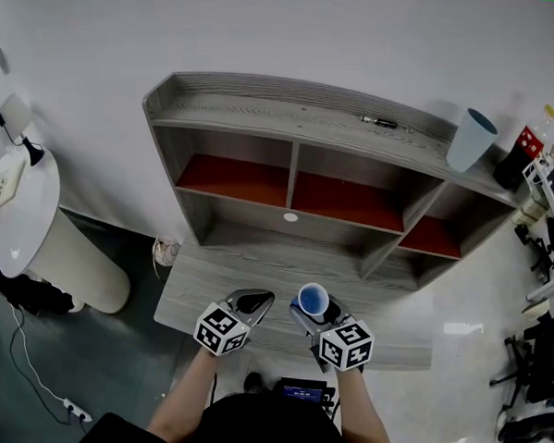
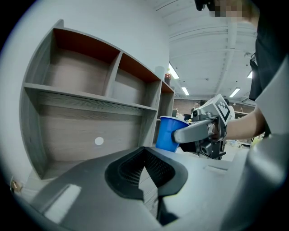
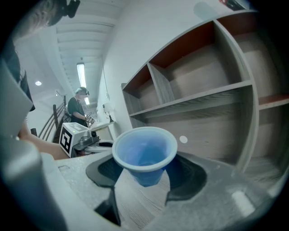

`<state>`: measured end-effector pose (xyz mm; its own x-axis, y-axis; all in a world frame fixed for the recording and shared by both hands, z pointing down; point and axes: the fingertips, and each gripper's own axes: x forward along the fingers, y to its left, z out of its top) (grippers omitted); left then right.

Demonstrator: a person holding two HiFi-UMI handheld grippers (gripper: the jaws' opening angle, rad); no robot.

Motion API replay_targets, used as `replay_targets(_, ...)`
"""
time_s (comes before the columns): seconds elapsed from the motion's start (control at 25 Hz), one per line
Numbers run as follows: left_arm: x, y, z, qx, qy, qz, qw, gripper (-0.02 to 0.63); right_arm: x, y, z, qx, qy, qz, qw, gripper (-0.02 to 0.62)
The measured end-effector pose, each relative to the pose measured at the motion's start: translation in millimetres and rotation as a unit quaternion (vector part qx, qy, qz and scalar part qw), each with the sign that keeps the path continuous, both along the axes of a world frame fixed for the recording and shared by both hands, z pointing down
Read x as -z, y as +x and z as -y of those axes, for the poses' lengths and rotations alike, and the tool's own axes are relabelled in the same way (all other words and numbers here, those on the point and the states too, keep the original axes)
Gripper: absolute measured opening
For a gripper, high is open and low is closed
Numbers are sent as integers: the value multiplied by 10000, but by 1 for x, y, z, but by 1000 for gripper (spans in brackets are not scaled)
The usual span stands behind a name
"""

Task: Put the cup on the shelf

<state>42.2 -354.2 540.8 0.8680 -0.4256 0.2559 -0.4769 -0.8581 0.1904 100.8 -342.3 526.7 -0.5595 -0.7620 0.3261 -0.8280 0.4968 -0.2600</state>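
Note:
A blue plastic cup (image 1: pixel 313 299) stands upright and empty between the jaws of my right gripper (image 1: pixel 315 308), which is shut on its lower body. The same cup (image 3: pixel 144 153) fills the middle of the right gripper view, its rim above my right gripper (image 3: pixel 144 175). It hangs over the front ledge of the grey wooden shelf unit (image 1: pixel 301 125), in front of the lower compartments. My left gripper (image 1: pixel 249 304) is beside it on the left, shut with nothing in it. The left gripper view shows the cup (image 2: pixel 170 133) held off to the right.
On top of the shelf unit stand a pale blue-grey tumbler (image 1: pixel 470 139), a dark bottle with a red label (image 1: pixel 519 156) and a small pen-like thing (image 1: pixel 378 122). A white round table (image 1: pixel 18 212) is at the left. Chairs and desks crowd the right edge.

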Motion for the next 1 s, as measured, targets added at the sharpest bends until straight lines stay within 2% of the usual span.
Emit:
replay_targets(0.6,-4,7,0,127,-49,49,9999,0,-4,5,3,245,-35,-28,9997,285)
replay_targets(1.0,5,14,10,299,24,259,9992,0,1,3,20,931,-68,-36,9956,285)
